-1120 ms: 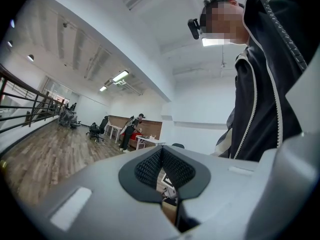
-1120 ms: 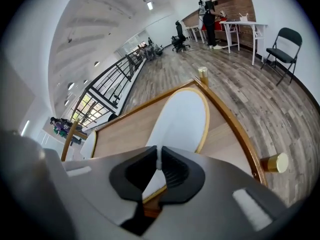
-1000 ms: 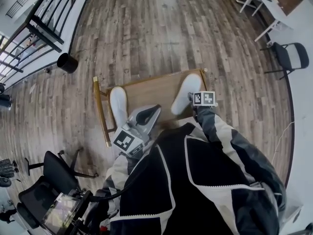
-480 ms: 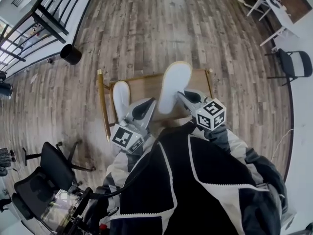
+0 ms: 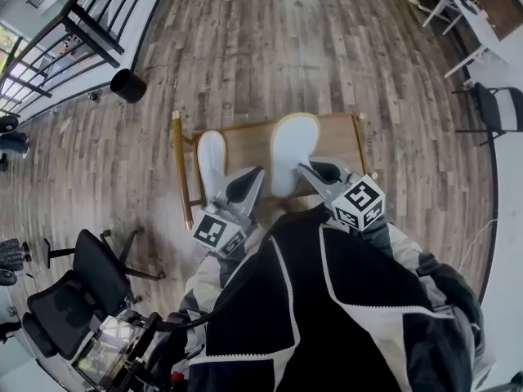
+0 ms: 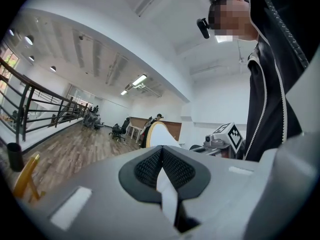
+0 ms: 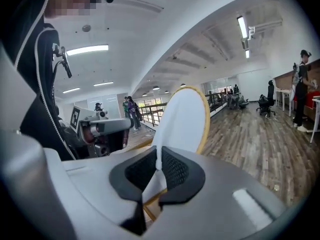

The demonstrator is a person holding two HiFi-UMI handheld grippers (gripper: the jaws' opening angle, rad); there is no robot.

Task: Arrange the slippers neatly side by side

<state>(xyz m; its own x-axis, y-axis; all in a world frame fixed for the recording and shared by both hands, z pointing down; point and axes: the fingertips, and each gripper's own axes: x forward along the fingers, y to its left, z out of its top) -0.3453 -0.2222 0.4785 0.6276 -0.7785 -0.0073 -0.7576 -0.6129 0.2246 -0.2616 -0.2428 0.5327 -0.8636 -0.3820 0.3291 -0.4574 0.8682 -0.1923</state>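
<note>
Raised to frame centre: thin white tan-rimmed slipper (image 5: 292, 147), edge pinched in right gripper (image 7: 159, 166); white twin slipper (image 5: 210, 157) pinched in left gripper (image 6: 161, 156); likely light, floppy.

1. The left slipper (image 5: 211, 155) sticks out ahead of the left gripper (image 5: 222, 188), between its jaws.
2. The right slipper (image 5: 292, 145) sticks out ahead of the right gripper (image 5: 304, 170), between its jaws.
3. The table (image 5: 245, 141) lies beneath both grippers.
</note>
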